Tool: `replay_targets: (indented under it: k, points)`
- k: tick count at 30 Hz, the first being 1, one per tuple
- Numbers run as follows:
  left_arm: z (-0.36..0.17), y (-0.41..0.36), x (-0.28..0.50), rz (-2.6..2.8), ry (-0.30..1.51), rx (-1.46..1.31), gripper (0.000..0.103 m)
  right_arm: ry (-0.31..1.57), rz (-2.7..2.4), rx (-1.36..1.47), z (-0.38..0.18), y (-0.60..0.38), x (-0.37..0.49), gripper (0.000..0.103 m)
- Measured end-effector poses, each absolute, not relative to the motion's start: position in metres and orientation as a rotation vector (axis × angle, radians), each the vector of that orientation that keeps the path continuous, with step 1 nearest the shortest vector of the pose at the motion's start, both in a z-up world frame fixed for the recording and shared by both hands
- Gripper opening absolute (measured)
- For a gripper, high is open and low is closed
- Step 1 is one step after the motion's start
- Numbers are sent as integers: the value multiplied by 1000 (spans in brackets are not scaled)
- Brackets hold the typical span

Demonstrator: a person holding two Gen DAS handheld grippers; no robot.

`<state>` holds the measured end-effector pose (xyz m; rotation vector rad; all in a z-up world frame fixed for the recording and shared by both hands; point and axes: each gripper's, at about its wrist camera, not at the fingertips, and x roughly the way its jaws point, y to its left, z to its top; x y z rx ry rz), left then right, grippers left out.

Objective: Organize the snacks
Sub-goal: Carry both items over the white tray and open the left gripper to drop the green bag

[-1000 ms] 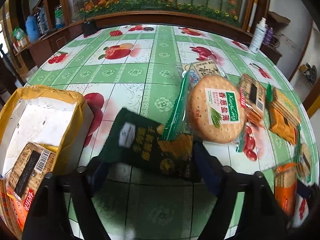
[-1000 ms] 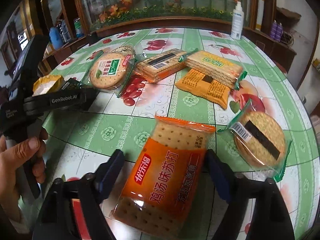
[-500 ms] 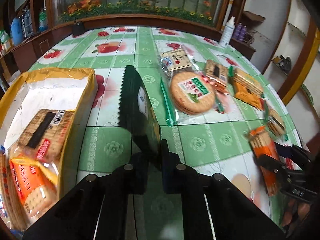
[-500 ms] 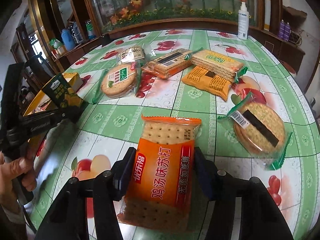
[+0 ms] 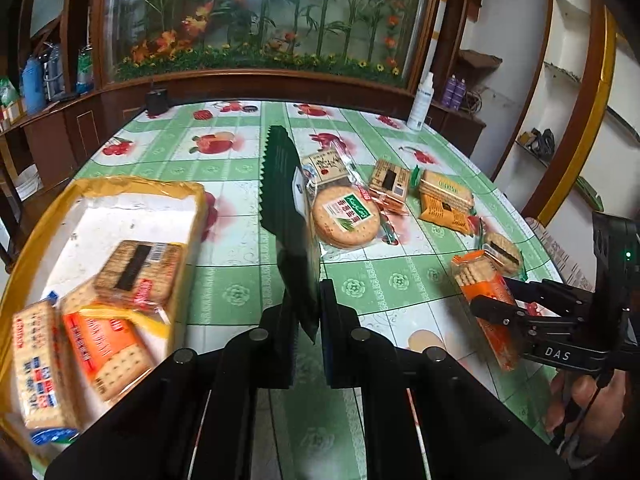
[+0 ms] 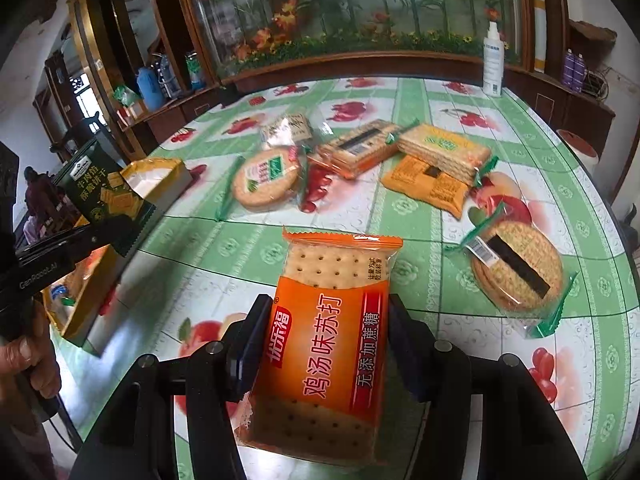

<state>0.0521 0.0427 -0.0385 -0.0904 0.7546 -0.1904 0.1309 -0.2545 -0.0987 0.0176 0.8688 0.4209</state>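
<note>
Only leftward, box (image 5: 102, 204) contents: 4 cracker packs (image 5: 138, 272).

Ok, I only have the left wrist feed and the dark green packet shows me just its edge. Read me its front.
Observer: From the right wrist view the dark green packet shows a white logo, pale lettering and pictures of yellow square crackers. The left gripper is shut on its lower end.
Operator: Now give me the print on the orange packet on my right.
Observer: The orange cracker packet has white characters down its orange face, a red strip beside them, and a clear top showing a dotted cracker. The right gripper is shut on its sides.
Operator: Tell me what sits right of that packet.
Observer: A round cracker pack with green ends lies flat on the tablecloth, apart from it.
</note>
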Motion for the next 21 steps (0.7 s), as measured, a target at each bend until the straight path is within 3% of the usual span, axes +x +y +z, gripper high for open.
replay_targets:
  k: [21]
  points:
    - [-23,153,-5,148,638,-174,7,787,639,-82,-61,-142,103,57]
